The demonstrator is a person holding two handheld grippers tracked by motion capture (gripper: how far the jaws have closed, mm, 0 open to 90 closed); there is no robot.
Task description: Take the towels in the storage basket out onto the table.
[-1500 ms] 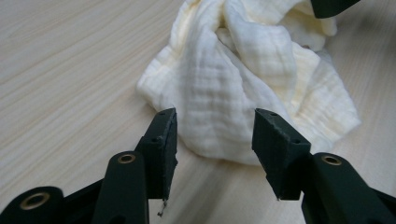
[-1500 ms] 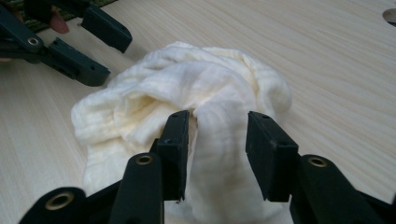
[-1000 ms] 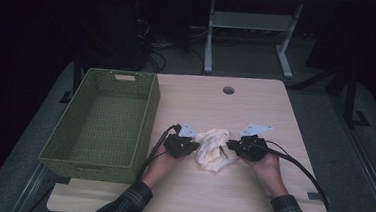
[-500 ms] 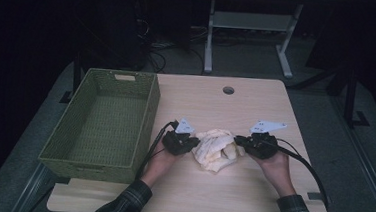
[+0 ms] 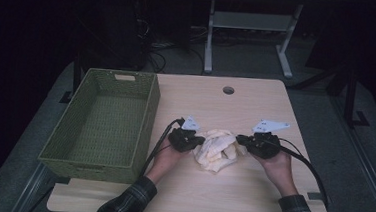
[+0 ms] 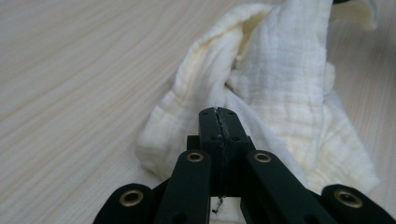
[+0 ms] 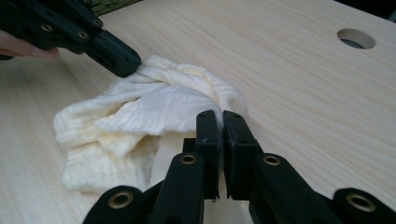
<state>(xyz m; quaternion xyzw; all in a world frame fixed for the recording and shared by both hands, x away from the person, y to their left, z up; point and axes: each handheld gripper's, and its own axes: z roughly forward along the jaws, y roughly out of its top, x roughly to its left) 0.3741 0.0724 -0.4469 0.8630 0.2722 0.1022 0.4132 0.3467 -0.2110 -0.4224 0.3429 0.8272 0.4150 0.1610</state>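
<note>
Cream cloth lies bunched between your 2 grippers: left gripper and right gripper each pinch its edge.

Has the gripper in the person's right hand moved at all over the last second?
Yes. The right gripper has slid rightward in the high view, away from the green basket and toward the table's right edge, its jaws shut on the cream cloth.

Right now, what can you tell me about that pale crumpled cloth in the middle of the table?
The cream-white crinkled cotton-like cloth lies bunched in a loose heap on the light wooden table, right of the green woven basket. Its weave looks gauzy and ribbed, with soft folds. The left black tool is closed on one edge, and the right black tool is pinching the opposite side.
</note>
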